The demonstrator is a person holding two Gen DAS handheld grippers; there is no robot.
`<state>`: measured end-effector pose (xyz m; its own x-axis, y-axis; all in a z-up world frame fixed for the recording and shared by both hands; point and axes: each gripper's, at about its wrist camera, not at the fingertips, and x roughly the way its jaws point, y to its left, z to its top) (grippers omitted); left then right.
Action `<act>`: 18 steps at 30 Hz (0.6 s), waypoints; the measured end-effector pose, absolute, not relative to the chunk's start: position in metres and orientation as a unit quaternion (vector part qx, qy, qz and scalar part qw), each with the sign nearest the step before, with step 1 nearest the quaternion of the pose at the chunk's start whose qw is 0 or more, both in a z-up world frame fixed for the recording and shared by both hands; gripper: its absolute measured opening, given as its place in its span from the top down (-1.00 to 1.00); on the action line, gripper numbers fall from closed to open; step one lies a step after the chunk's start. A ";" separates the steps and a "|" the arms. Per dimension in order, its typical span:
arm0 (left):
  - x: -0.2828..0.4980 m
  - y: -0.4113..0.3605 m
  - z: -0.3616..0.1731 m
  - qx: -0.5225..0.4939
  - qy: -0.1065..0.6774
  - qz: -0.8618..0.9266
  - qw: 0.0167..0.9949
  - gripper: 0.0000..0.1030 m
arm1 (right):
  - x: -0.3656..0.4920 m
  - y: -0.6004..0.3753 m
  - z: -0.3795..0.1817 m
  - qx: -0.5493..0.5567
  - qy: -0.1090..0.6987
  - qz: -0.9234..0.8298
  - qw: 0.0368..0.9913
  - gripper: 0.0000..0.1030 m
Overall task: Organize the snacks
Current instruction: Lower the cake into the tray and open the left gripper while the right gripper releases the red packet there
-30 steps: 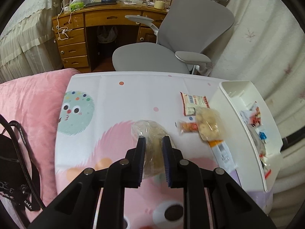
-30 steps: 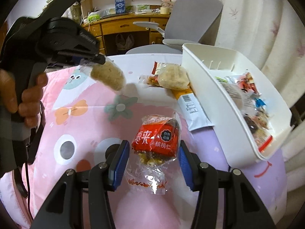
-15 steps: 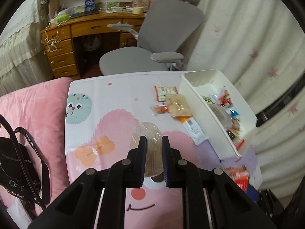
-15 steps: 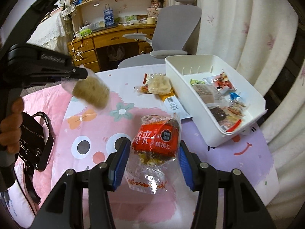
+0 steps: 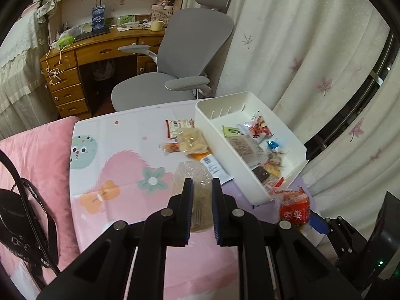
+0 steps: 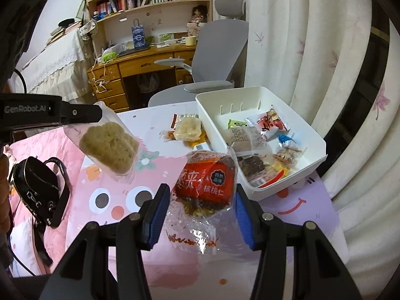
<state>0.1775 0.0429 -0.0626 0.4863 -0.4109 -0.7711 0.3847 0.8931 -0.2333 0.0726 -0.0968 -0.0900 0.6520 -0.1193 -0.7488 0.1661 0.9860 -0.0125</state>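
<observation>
- Above the cartoon-print table (image 5: pixel 120 135), left wrist view: your left gripper (image 5: pixel 202 208) pinches a clear-wrapped pale rice cake (image 5: pixel 193 175) tight between its blue pads, the packet held in the air over the table's middle.
- Along the table's right edge sits the white bin (image 5: pixel 252 186), already holding several wrapped snacks. Just beside its left wall, three loose packets (image 5: pixel 186 140) lie in a small heap on the cloth.
- At the bin's near corner, the red walnut packet (image 5: pixel 295 208) shows in your right gripper, whose body fills the lower right of the frame.
- Beyond the table's far edge stand a grey office chair (image 5: pixel 190 57) and a wooden desk (image 5: pixel 100 52); a black bag (image 5: pixel 15 212) rests on the pink bedding (image 5: pixel 37 150) off the left edge.
- Over the table's near edge, right wrist view: your right gripper (image 6: pixel 200 216) clamps the red walnut packet (image 6: pixel 206 183) by its sides, clear wrapper trailing toward the camera.
- Up at left, your left gripper (image 6: pixel 82 116) holds the rice cake (image 6: pixel 110 148) aloft by its wrapper; the bin (image 6: pixel 287 190) lies to the right.
</observation>
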 end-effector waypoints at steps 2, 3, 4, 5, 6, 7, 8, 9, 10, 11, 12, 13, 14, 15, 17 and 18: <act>0.174 0.031 -0.059 -0.018 0.450 -0.228 0.863 0.77 | 0.072 -0.109 -0.088 0.027 0.410 -0.069 0.909 0.02; 0.172 0.023 -0.057 -0.020 0.449 -0.226 0.864 0.77 | 0.072 -0.118 -0.086 0.024 0.408 -0.062 0.910 0.02; 0.171 0.015 -0.056 -0.020 0.449 -0.224 0.865 0.77 | 0.072 -0.123 -0.085 0.022 0.408 -0.058 0.911 0.02; 0.169 0.007 -0.054 -0.021 0.449 -0.222 0.865 0.77 | 0.072 -0.130 -0.084 0.020 0.407 -0.053 0.911 0.02; 0.167 0.002 -0.053 -0.023 0.448 -0.220 0.866 0.77 | 0.073 -0.139 -0.083 0.017 0.408 -0.046 0.912 0.02; 0.165 -0.007 -0.051 -0.027 0.448 -0.218 0.867 0.77 | 0.074 -0.145 -0.082 0.015 0.409 -0.043 0.912 0.02; 0.165 -0.012 -0.051 -0.029 0.448 -0.216 0.867 0.77 | 0.074 -0.154 -0.082 0.012 0.410 -0.037 0.911 0.02; 0.163 -0.020 -0.049 -0.032 0.446 -0.215 0.868 0.77 | 0.075 -0.161 -0.081 0.009 0.411 -0.031 0.911 0.02; 0.161 -0.026 -0.049 -0.034 0.446 -0.213 0.869 0.77 | 0.076 -0.167 -0.082 0.007 0.411 -0.027 0.911 0.02; 0.160 -0.035 -0.047 -0.036 0.444 -0.211 0.870 0.77 | 0.076 -0.174 -0.082 0.006 0.412 -0.022 0.911 0.02; 0.160 -0.042 -0.047 -0.038 0.443 -0.210 0.870 0.77 | 0.077 -0.181 -0.082 0.005 0.413 -0.018 0.911 0.02; 0.159 -0.050 -0.047 -0.040 0.443 -0.209 0.871 0.77 | 0.078 -0.189 -0.083 0.003 0.414 -0.013 0.910 0.02; 0.158 -0.055 -0.046 -0.041 0.443 -0.209 0.871 0.77 | 0.079 -0.195 -0.083 0.002 0.415 -0.009 0.910 0.02; 0.158 -0.062 -0.046 -0.043 0.442 -0.207 0.872 0.77 | 0.080 -0.203 -0.083 0.000 0.415 -0.005 0.910 0.02; 0.158 -0.076 -0.046 -0.046 0.442 -0.204 0.872 0.77 | 0.081 -0.215 -0.083 -0.003 0.415 0.000 0.910 0.02; 0.158 -0.084 -0.046 -0.048 0.442 -0.203 0.872 0.77 | 0.082 -0.223 -0.083 -0.004 0.415 0.002 0.910 0.02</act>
<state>0.1578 -0.0840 -0.0460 0.5266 -0.3964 -0.7521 0.3108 0.9132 -0.2637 0.0820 -0.2227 -0.0833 0.6554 0.0012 -0.7553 -0.0079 1.0000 -0.0053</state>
